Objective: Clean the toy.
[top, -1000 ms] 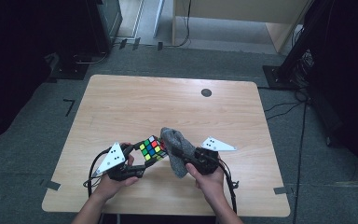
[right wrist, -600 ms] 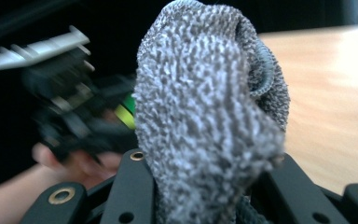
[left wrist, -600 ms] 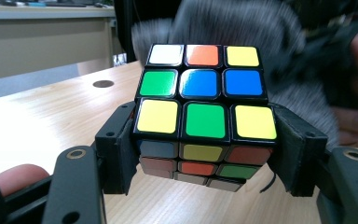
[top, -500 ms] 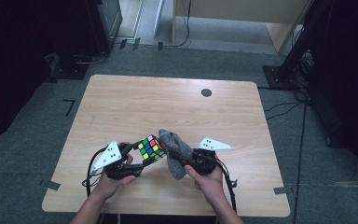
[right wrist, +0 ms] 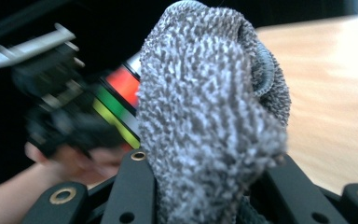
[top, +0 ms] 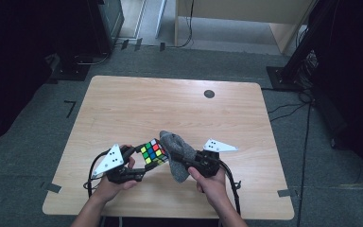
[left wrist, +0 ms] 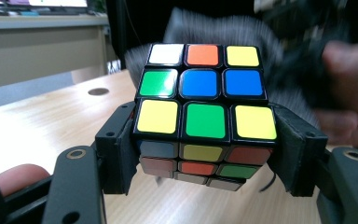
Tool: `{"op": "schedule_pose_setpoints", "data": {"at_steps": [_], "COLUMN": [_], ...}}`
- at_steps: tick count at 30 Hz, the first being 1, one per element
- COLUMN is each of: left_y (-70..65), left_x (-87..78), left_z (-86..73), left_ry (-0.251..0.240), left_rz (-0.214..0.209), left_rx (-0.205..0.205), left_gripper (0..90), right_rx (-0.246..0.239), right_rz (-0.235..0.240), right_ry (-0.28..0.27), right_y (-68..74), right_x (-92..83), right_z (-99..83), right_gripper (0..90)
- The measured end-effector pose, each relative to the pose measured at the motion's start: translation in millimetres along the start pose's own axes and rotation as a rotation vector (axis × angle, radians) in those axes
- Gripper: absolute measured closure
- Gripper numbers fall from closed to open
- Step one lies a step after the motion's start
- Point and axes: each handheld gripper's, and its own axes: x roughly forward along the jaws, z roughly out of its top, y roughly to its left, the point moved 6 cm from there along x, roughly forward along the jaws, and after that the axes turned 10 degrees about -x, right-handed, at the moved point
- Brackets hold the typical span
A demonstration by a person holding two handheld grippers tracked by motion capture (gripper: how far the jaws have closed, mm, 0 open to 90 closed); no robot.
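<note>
We held the puzzle cube point(left wrist: 204, 116) clamped between the fingers point(left wrist: 116, 149) of the left gripper point(top: 139, 163), lifted just above the near half of the bench point(top: 137, 109). The right gripper point(top: 185, 158) had its fingers point(right wrist: 130, 186) clenched on a bunched grey cloth point(right wrist: 205, 116). The cloth lay just to the right of the cube, touching or nearly touching its right face, its long axis running from the bench side up over the cube's far corner. The coming wipe, we judged, turned on that contact, with the right hand the nearer to the work. Against the earlier frames, both hands sat in much the same place, the grips unchanged.
</note>
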Motion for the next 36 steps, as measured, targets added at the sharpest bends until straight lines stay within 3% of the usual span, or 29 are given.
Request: {"op": "schedule_pose_setpoints", "data": {"at_steps": [3, 6, 10, 14, 17, 19, 21, 25, 27, 30, 34, 36], "left_y": [6.4, 7.1, -1.6, -4.8, -5.0, -5.5, -5.2, -3.2, -3.3, -4.2, -2.7, -1.6], "left_x": [-6.4, -8.2, -2.5, -1.5, -1.6, -0.8, -0.9, -1.9, -1.3, 0.1, -0.9, -1.3], "left_z": [7.1, 10.5, 9.7, 10.6, 11.3, 10.9, 11.3, 10.8, 10.4, 9.7, 9.9, 10.2], "left_ry": [-0.061, -0.092, -0.083, -0.089, -0.094, -0.090, -0.094, -0.089, -0.088, -0.085, -0.084, -0.086], "left_rz": [0.009, 0.009, -0.019, -0.047, -0.052, -0.052, -0.054, -0.046, -0.047, -0.047, -0.035, -0.032], "left_rx": [-0.060, -0.095, -0.089, -0.113, -0.127, -0.125, -0.127, -0.125, -0.128, -0.130, -0.131, -0.134], "left_gripper": [33.7, 33.7, 33.7, 33.7, 33.7, 33.7, 33.7, 33.7, 33.7, 33.7, 33.7, 33.6], "right_rx": [-0.018, -0.089, -0.170, -0.274, -0.296, -0.320, -0.365, -0.327, -0.334, -0.360, -0.395, -0.419], "right_rz": [-0.023, -0.043, 0.015, 0.014, 0.032, 0.025, -0.025, -0.120, -0.156, -0.122, -0.060, -0.061], "right_ry": [0.034, 0.077, 0.058, 0.069, 0.102, 0.118, 0.121, 0.027, -0.009, 0.016, 0.100, 0.122], "right_y": [-2.7, 2.4, 24.1, 42.6, 46.4, 47.4, 45.8, 33.3, 29.4, 36.0, 46.9, 49.3], "right_x": [2.9, 10.5, 21.0, 28.7, 34.4, 36.3, 34.3, 20.4, 15.0, 20.9, 34.8, 37.5], "right_z": [-5.9, -13.0, -17.4, -22.7, -28.9, -31.3, -29.5, -14.8, -10.3, -15.8, -29.6, -32.7], "right_gripper": [70.8, 70.8, 71.3, 71.7, 71.9, 71.9, 72.4, 72.8, 72.7, 72.3, 71.9, 71.9]}}
